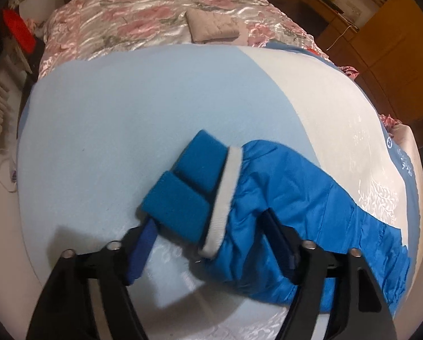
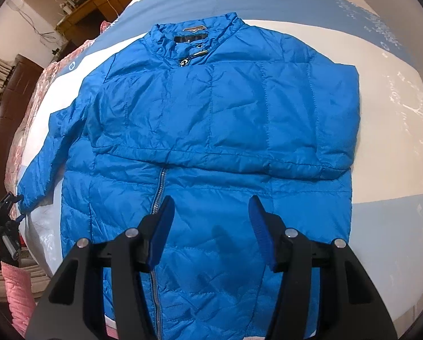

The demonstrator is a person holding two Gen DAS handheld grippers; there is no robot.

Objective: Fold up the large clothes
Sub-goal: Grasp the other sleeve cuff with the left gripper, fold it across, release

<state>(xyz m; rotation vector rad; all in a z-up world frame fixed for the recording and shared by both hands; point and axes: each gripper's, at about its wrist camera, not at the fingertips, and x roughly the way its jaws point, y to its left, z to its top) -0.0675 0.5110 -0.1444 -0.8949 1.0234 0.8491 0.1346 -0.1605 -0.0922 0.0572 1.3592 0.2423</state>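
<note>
Here the sleeve (image 1: 282, 198) lies between the left gripper (image 1: 208, 240)'s spread jaws, cuff pointing away; the right gripper (image 2: 211, 232) hangs apart over the jacket (image 2: 211, 119).

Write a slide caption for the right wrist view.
Open right gripper poised over a blue puffer jacket spread on the bed, one sleeve folded across its chest.
</note>
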